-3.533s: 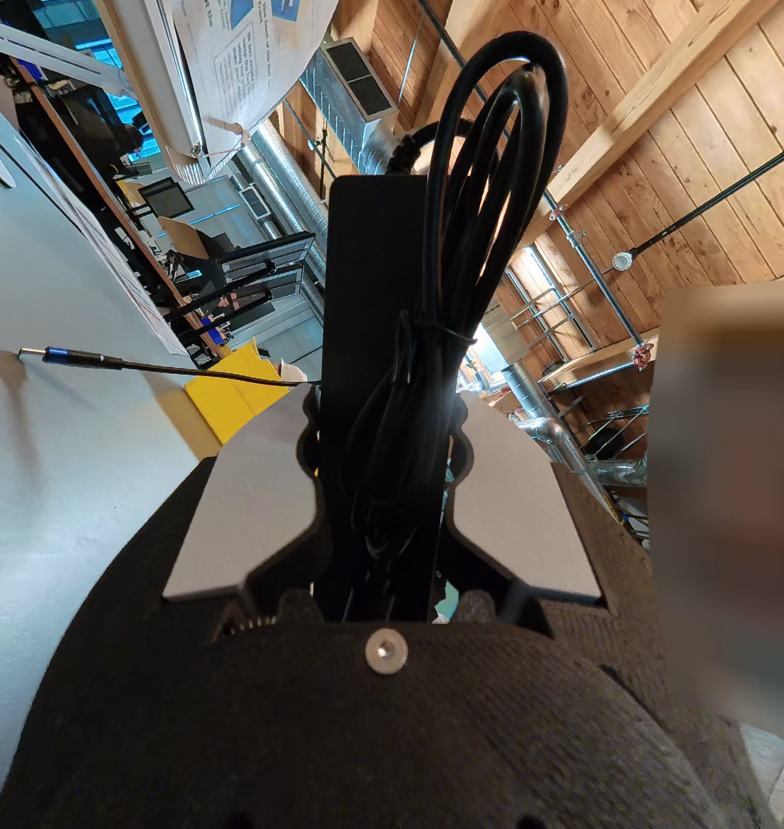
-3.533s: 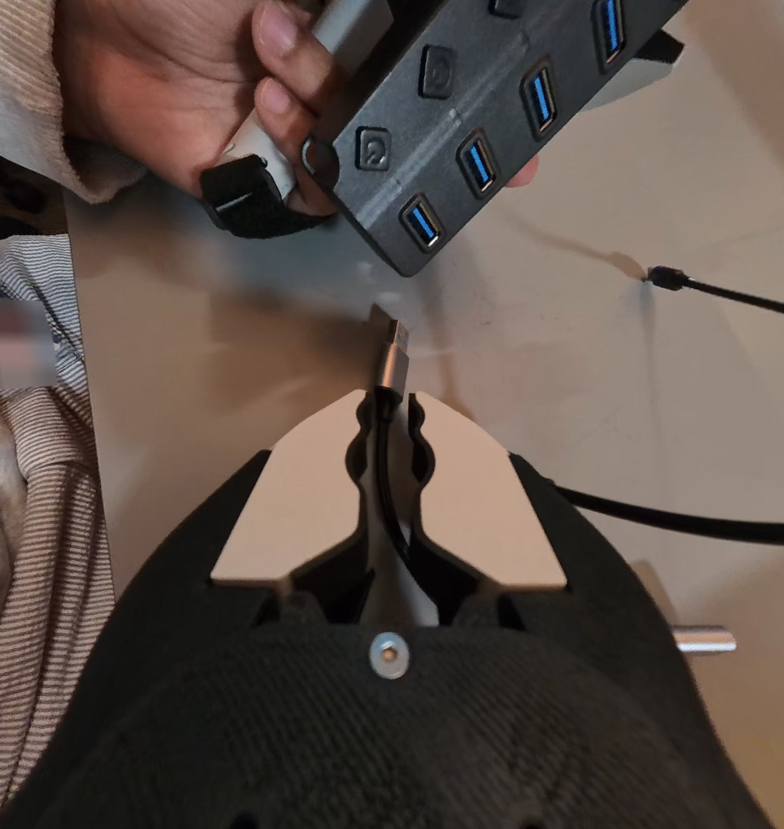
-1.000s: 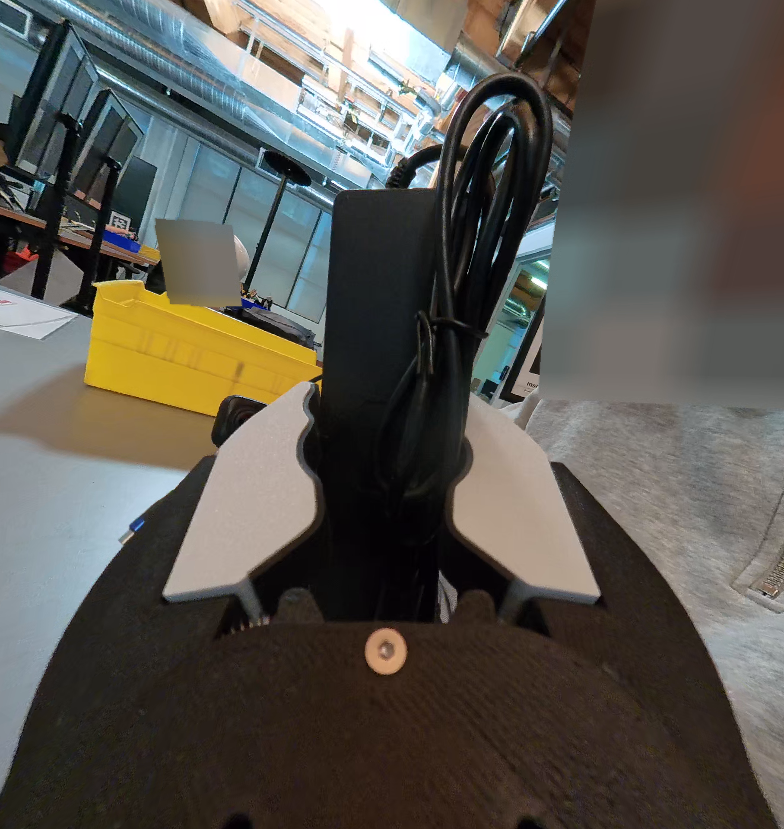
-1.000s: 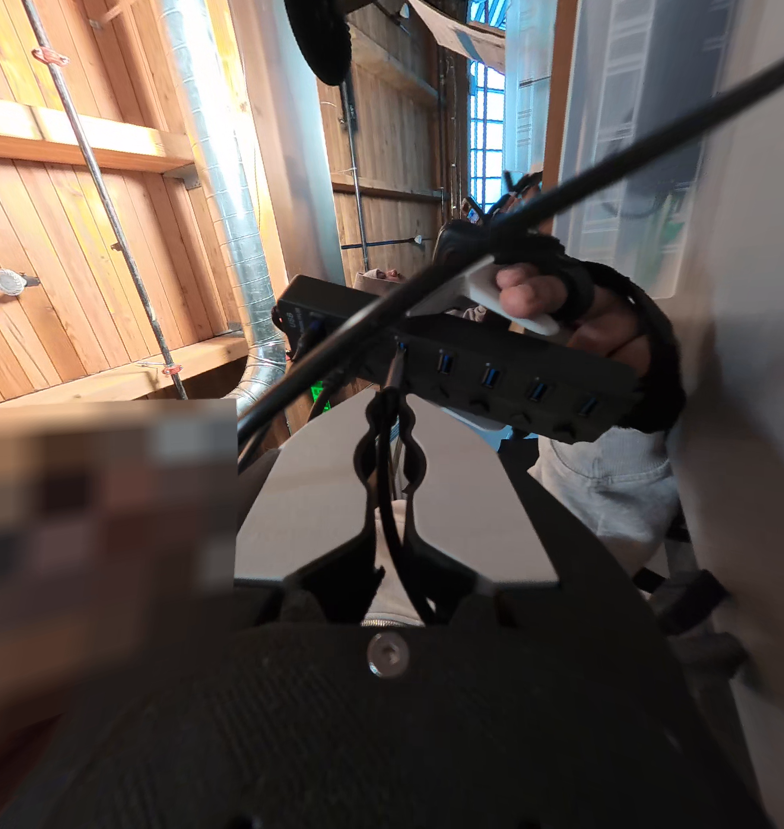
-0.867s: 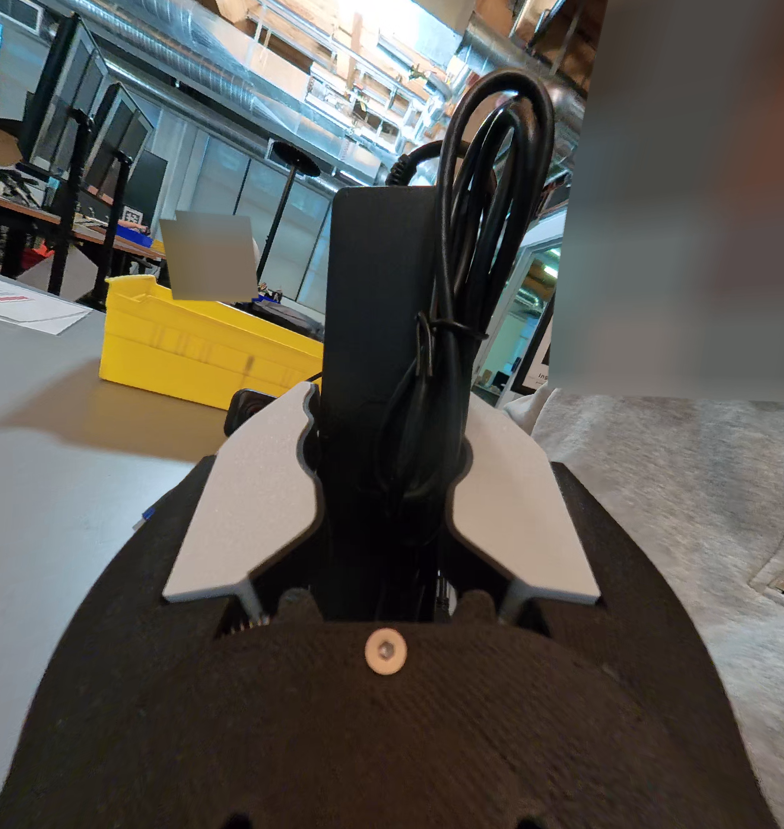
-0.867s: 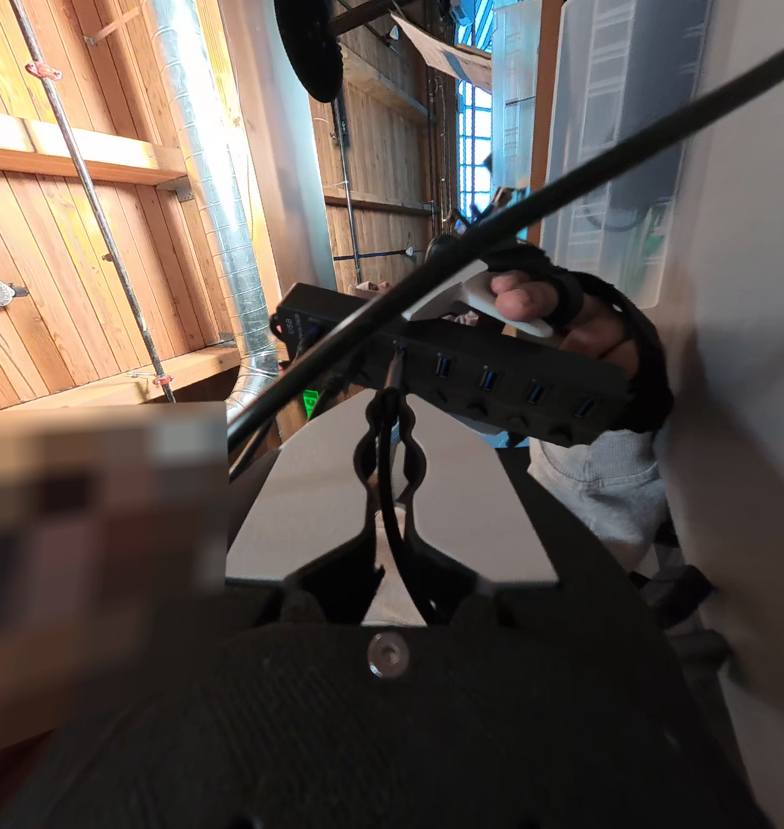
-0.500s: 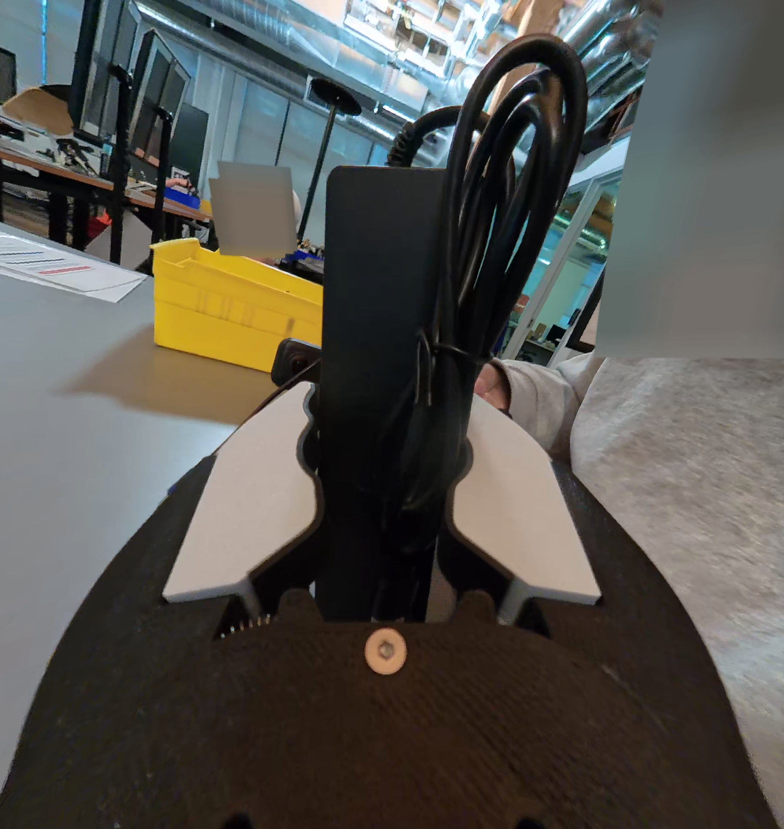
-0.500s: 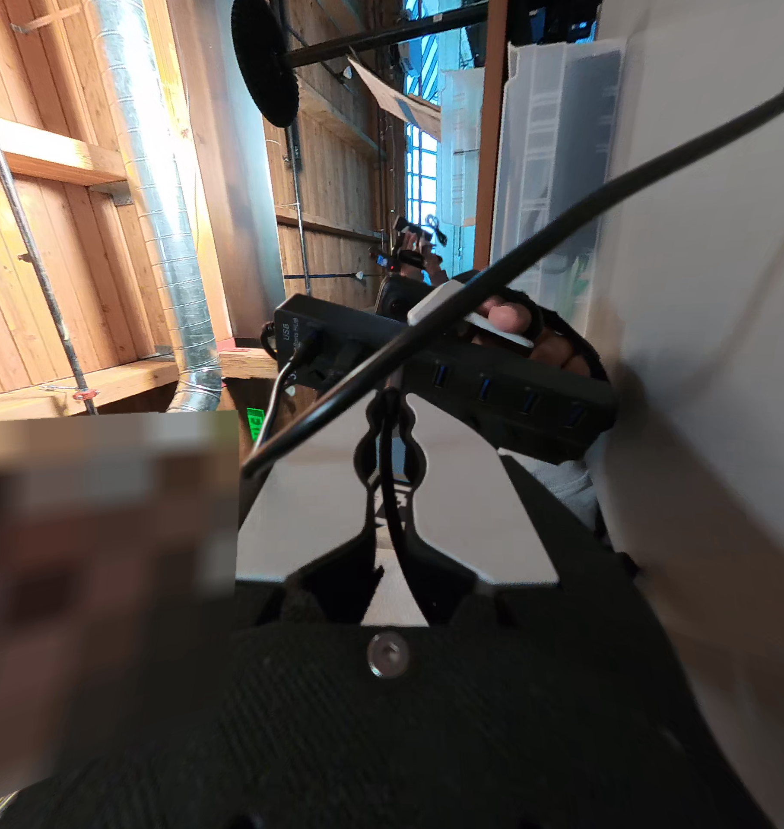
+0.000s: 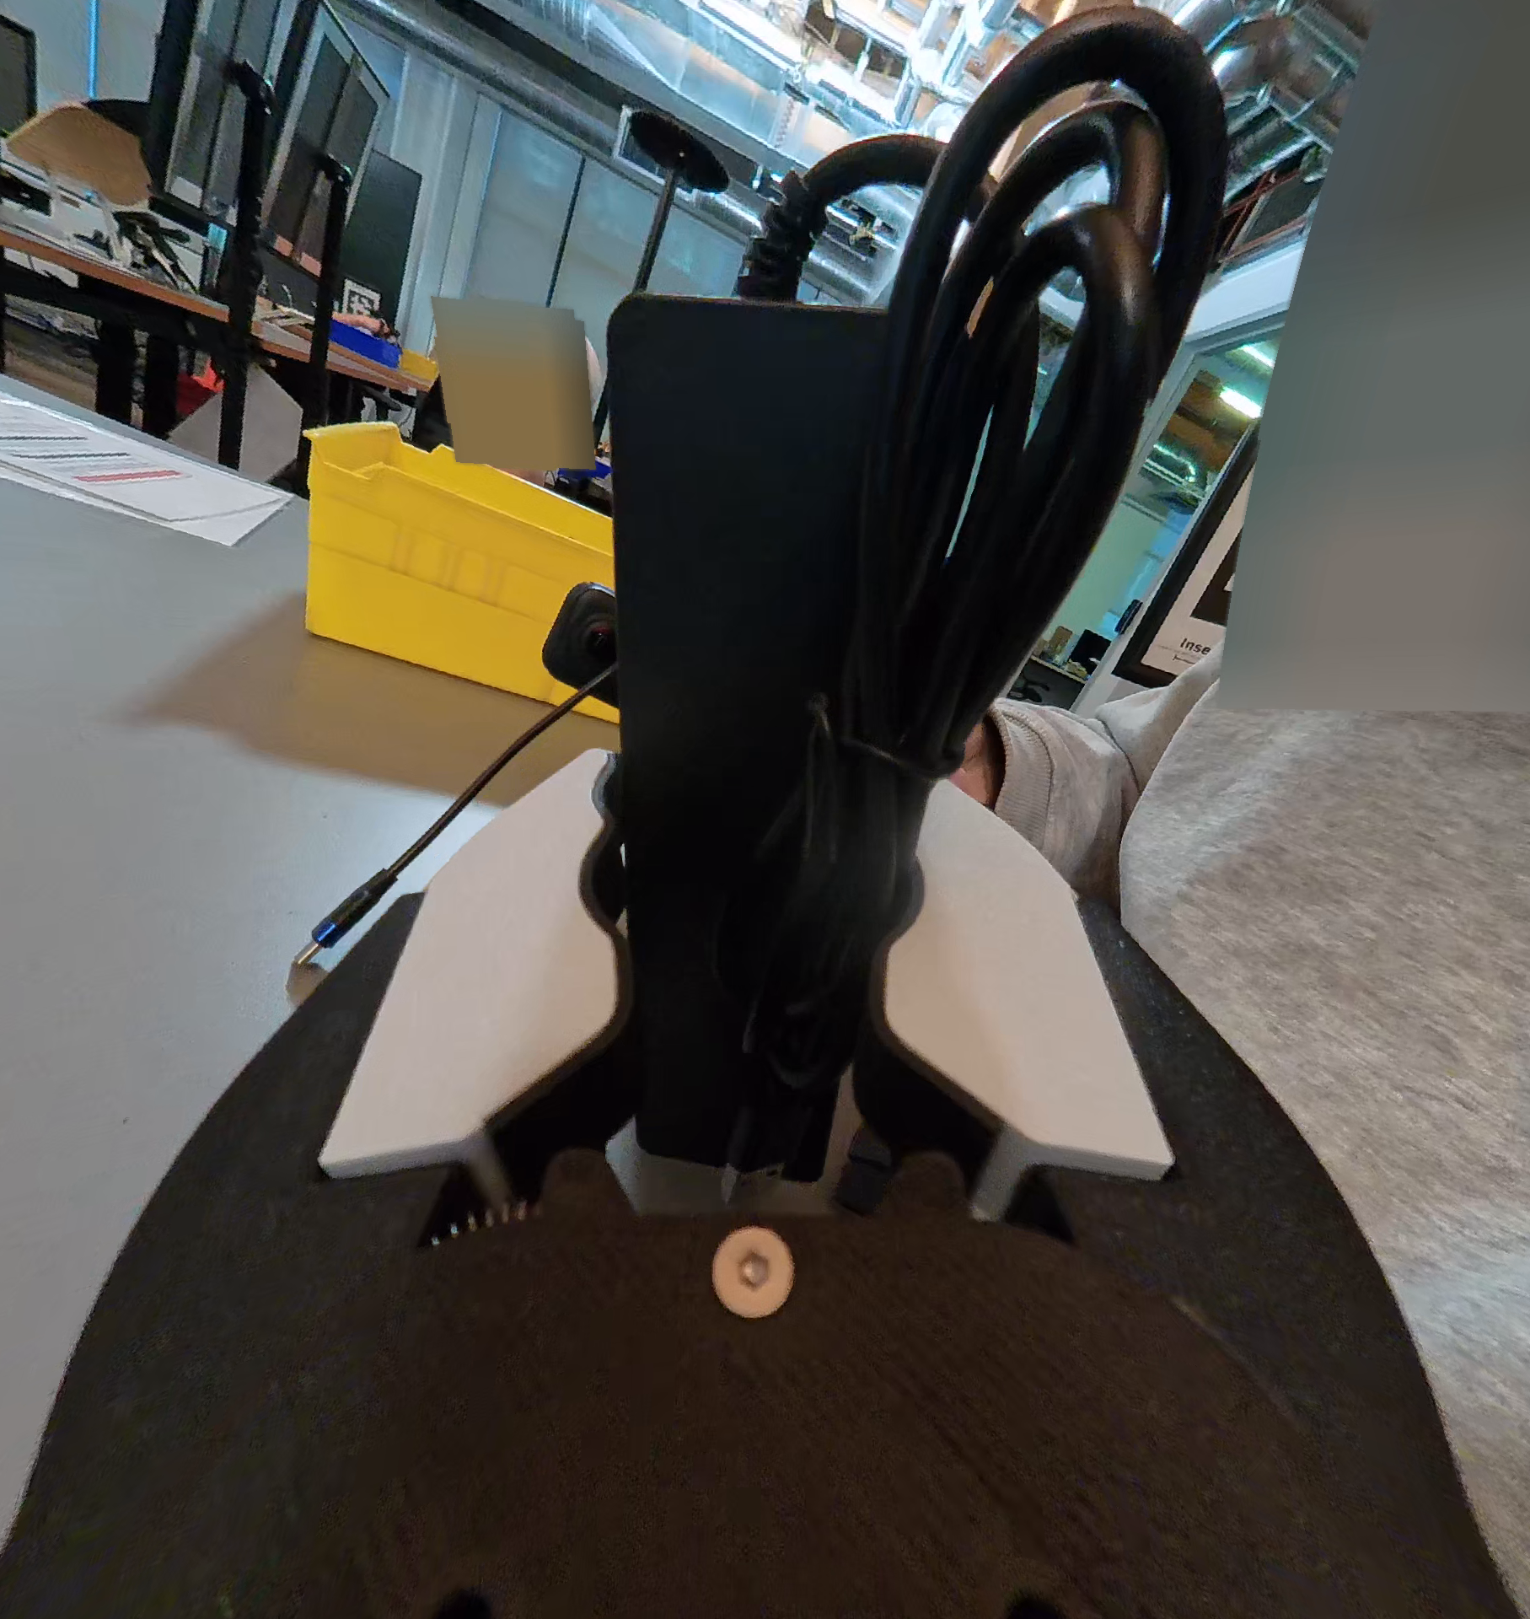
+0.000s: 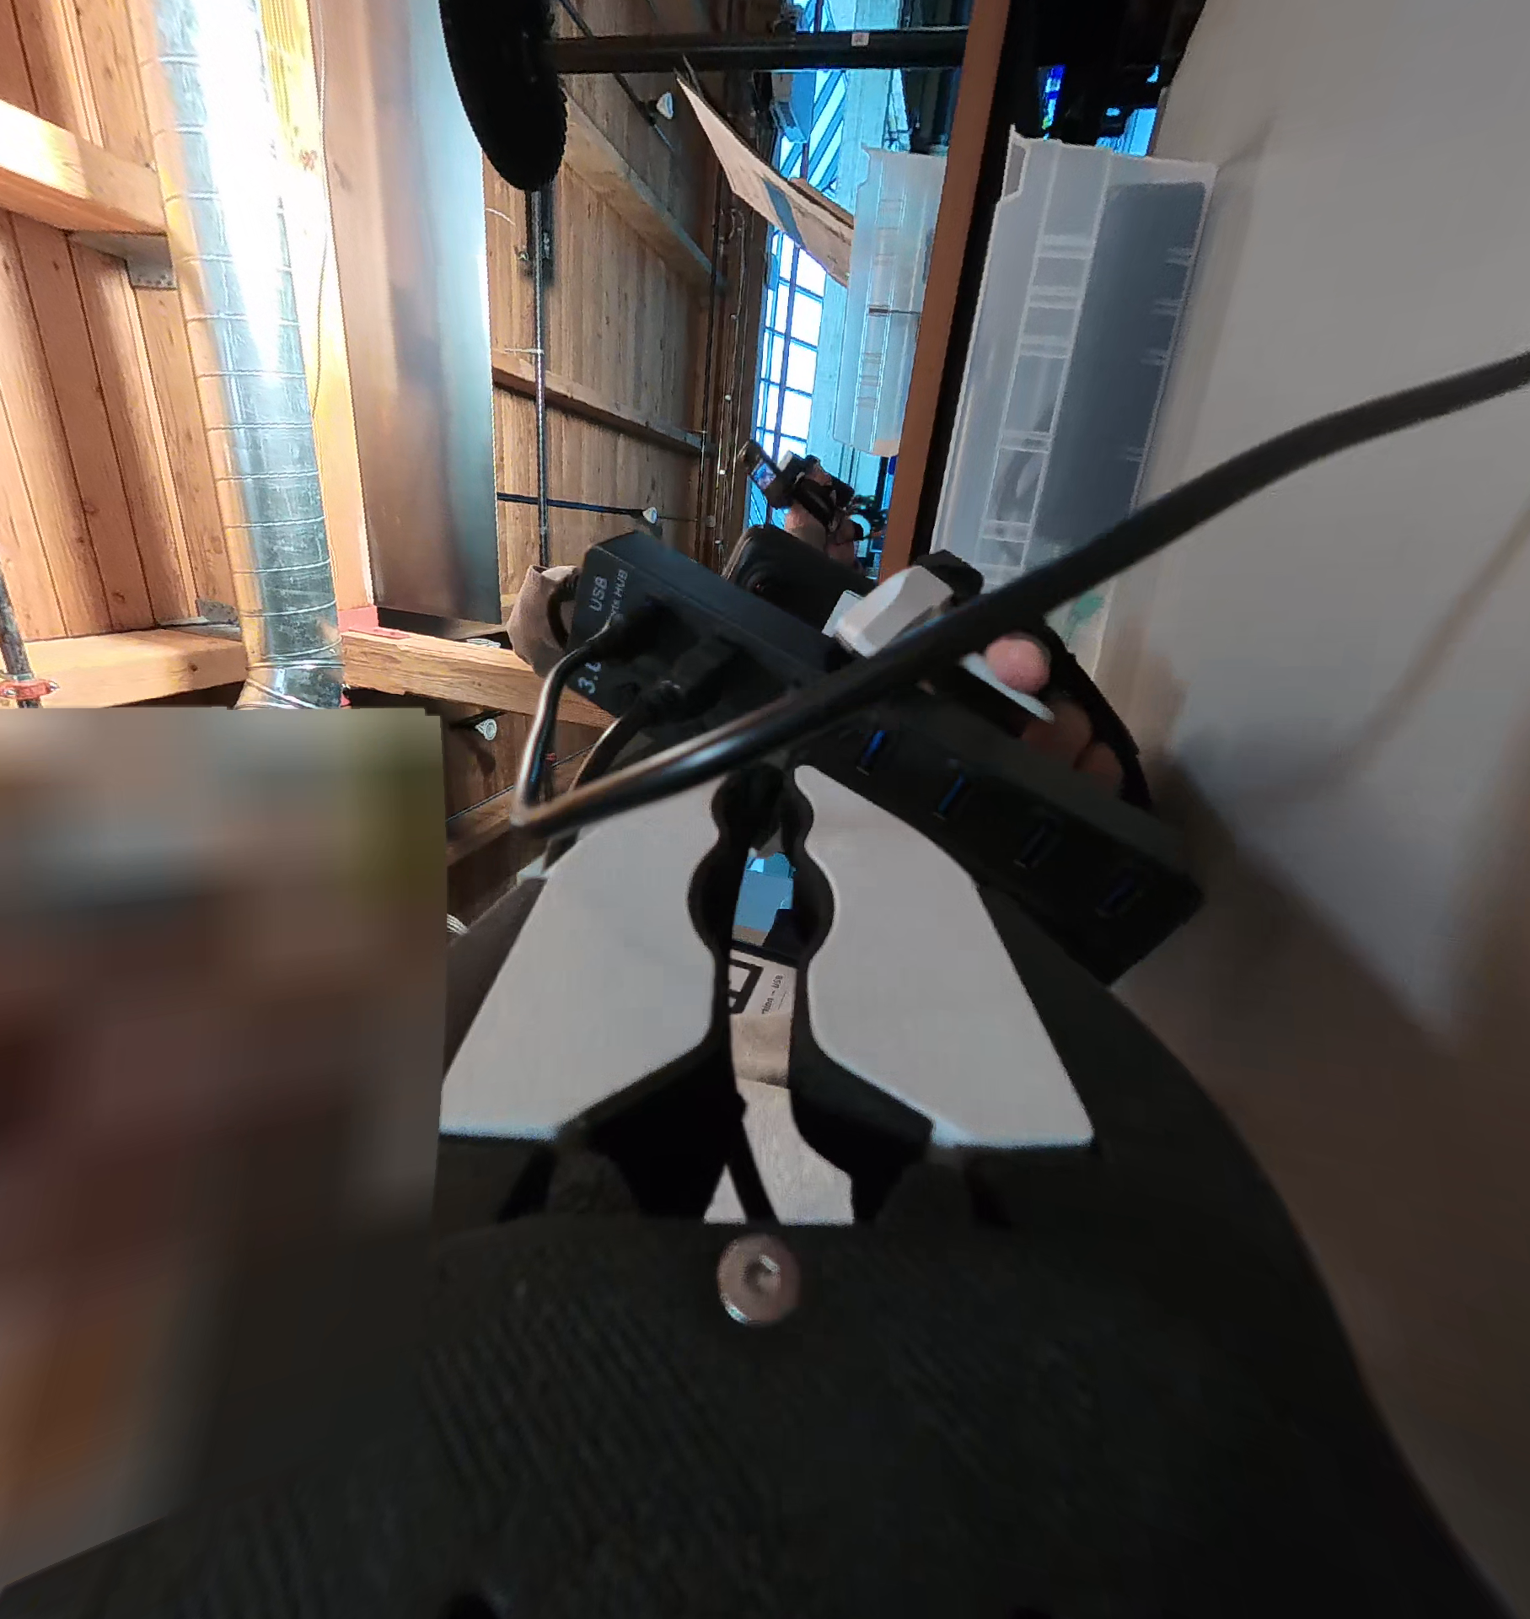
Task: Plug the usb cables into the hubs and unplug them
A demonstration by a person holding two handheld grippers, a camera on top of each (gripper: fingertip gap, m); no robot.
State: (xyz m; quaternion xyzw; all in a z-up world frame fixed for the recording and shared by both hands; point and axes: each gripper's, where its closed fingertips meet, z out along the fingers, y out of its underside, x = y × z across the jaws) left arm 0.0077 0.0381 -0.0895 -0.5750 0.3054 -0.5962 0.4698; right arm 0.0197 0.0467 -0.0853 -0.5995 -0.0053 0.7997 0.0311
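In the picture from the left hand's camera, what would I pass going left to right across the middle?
Sheet of paper → yellow bin → black USB hub held upright in the left gripper → bundled black cable → grey sleeve.

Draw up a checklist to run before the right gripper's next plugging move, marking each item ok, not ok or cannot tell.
1. Left gripper clamped on the hub: ok.
2. Right gripper shut on the thin cable: ok.
3. Free blue ports facing the right gripper: ok, four show empty.
4. Path to the ports clear: not ok, a thick cable crosses in front of the fingertips.
5. Plug tip lined up with a port: cannot tell, the tip is hidden where the thick cable crosses.
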